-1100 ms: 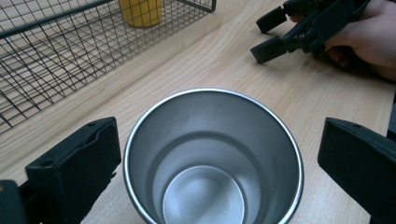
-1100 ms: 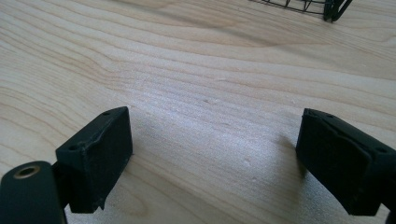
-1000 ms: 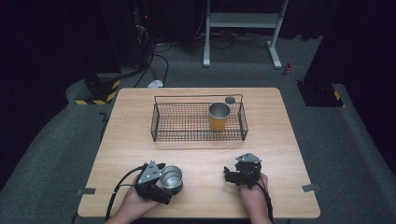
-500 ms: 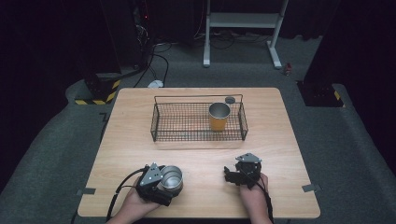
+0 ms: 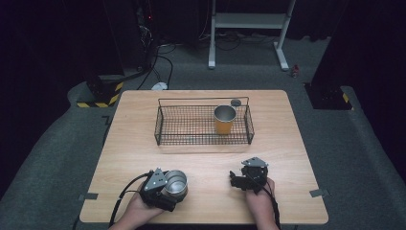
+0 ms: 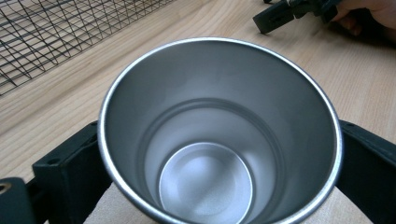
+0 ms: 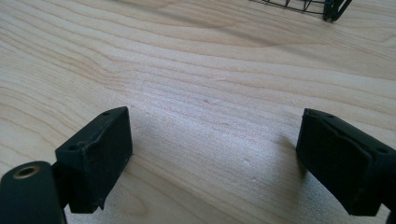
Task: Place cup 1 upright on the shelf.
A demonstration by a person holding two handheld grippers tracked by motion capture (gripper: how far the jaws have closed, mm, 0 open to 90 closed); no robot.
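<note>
On the near left of the wooden table (image 5: 139, 143), the person's left hand (image 5: 136, 211) holds the left gripper (image 5: 165, 194), its cable trailing back toward the table edge. A steel cup (image 5: 175, 184) stands upright and empty between its jaws. In the left gripper view the same cup (image 6: 219, 130) sits with a black jaw hard against its wall on either side. The jaws have just been closing in on it, and both now appear to touch the metal, so I record the cup as clamped. It rests on the table surface, near the front edge and well apart from the basket.

Toward the middle of the table, further back, stands a black wire basket (image 5: 165, 129), long side facing the person. Inside it, at its right end, an orange cup (image 5: 224, 120) with a metal interior stands upright. Just behind the basket's right rear corner lies a small dark round object (image 5: 235, 102), too small to identify.

On the near right, the right hand (image 5: 258, 201) holds the right gripper (image 5: 235, 179), which lies low over the table and points toward the left gripper. In the right gripper view its jaws stand wide apart with bare wood between them, nothing held. A corner of the basket shows at the top of that view.
</note>
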